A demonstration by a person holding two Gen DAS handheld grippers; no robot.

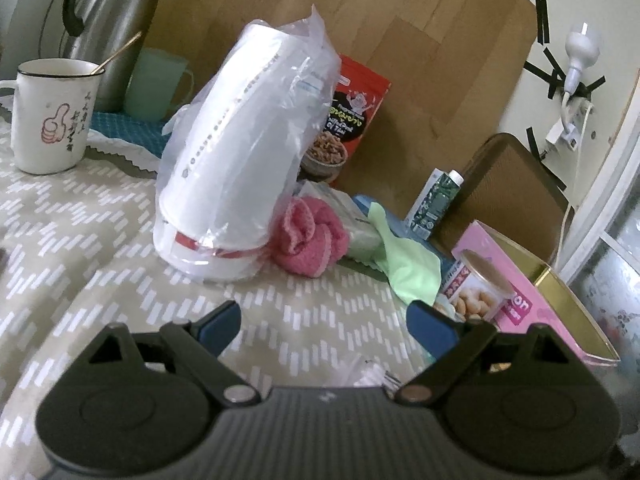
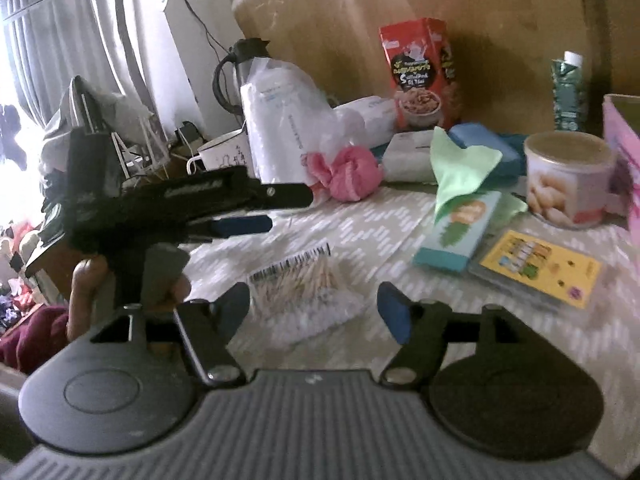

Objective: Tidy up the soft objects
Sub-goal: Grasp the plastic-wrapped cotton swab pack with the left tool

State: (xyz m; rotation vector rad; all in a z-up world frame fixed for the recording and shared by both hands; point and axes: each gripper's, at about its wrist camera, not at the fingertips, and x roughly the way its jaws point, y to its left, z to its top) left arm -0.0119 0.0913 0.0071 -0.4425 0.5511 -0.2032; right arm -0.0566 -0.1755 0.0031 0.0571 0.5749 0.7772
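A pink knitted cloth (image 1: 308, 240) (image 2: 348, 174) lies balled up on the patterned tablecloth (image 1: 100, 240), against a plastic-wrapped stack of white cups (image 1: 240, 160). To its right a light green cloth (image 1: 408, 264) (image 2: 460, 168) drapes over a white tissue pack (image 2: 408, 156) and a blue pad (image 2: 484, 144). My left gripper (image 1: 324, 320) is open and empty, a short way in front of the pink cloth. My right gripper (image 2: 316, 304) is open, with a bag of cotton swabs (image 2: 304, 292) lying on the table between its fingers, pads not touching it. The left gripper (image 2: 280, 210) shows in the right wrist view, held by a hand.
An enamel mug (image 1: 48, 116), a steel thermos (image 1: 116, 20) and a green cup (image 1: 156, 84) stand at the back left. A red snack bag (image 1: 348, 120), a carton (image 1: 436, 204), a nut can (image 2: 568, 180), a pink box (image 1: 540, 300), a teal box (image 2: 460, 232) and a yellow card pack (image 2: 540, 268) crowd the right.
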